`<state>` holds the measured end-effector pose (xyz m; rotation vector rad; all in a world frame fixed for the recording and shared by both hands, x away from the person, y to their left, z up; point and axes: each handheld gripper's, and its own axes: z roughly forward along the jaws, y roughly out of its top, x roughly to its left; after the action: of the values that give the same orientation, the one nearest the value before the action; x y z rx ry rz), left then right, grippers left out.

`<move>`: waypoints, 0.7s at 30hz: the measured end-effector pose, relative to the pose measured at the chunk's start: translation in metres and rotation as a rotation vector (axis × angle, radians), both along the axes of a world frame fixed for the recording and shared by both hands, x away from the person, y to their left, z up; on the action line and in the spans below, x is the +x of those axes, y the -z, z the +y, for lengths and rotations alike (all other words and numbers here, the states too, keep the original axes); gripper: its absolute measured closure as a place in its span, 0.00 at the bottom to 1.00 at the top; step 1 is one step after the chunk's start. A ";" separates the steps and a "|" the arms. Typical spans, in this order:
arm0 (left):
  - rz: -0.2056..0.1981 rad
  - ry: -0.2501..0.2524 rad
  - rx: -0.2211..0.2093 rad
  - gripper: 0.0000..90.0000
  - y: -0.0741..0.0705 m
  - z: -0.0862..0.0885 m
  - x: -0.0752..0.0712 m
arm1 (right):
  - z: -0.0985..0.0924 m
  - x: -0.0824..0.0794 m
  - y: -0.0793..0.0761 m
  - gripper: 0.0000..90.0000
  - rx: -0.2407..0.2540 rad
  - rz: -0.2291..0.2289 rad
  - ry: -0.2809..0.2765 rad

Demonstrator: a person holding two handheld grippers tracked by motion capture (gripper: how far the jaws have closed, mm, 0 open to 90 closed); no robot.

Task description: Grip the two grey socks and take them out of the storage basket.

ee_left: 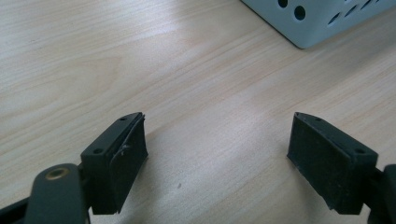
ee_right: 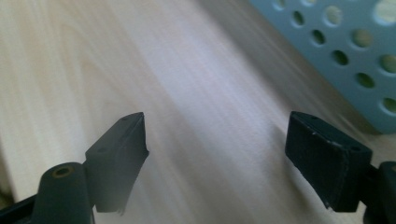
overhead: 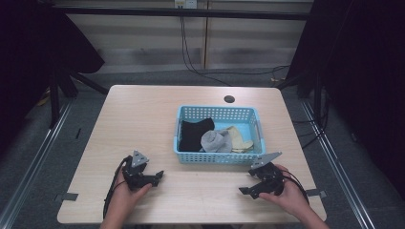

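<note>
A light blue perforated basket (overhead: 190, 157) stands on the wooden table (overhead: 143, 119), right of centre. Inside lie a black cloth (overhead: 193, 133), a grey bundle (overhead: 215, 141) and a pale yellow piece (overhead: 240, 140). My left gripper (overhead: 159, 175) rests near the table's front, left of the basket, jaws wide apart over bare wood (ee_left: 219, 135). My right gripper (overhead: 244, 191) sits in front of the basket's right corner, open as well, with nothing between its jaws (ee_right: 217, 135). The basket's corner (ee_left: 317, 23) shows at the top right of the left gripper view, its wall (ee_right: 336, 51) in the right gripper view.
A dark round hole (overhead: 229, 99) lies in the tabletop behind the basket. Black frame bars and dark curtains flank the table. Cables hang down the back wall.
</note>
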<state>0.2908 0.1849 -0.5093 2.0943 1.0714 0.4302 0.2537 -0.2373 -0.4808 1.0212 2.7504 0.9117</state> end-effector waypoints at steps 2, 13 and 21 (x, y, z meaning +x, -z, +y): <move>0.000 0.000 0.000 0.21 0.000 0.000 0.000 | 0.001 0.000 -0.002 0.23 -0.011 0.006 -0.013; -0.001 0.001 -0.001 0.21 0.000 0.000 0.000 | 0.017 0.013 -0.043 0.26 -0.128 0.083 -0.089; 0.000 0.001 0.001 0.21 0.000 0.000 0.000 | 0.030 0.028 -0.072 0.26 -0.268 0.161 -0.171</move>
<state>0.2908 0.1848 -0.5093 2.0954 1.0707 0.4300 0.2821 -0.2074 -0.4084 0.8590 3.0237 0.4728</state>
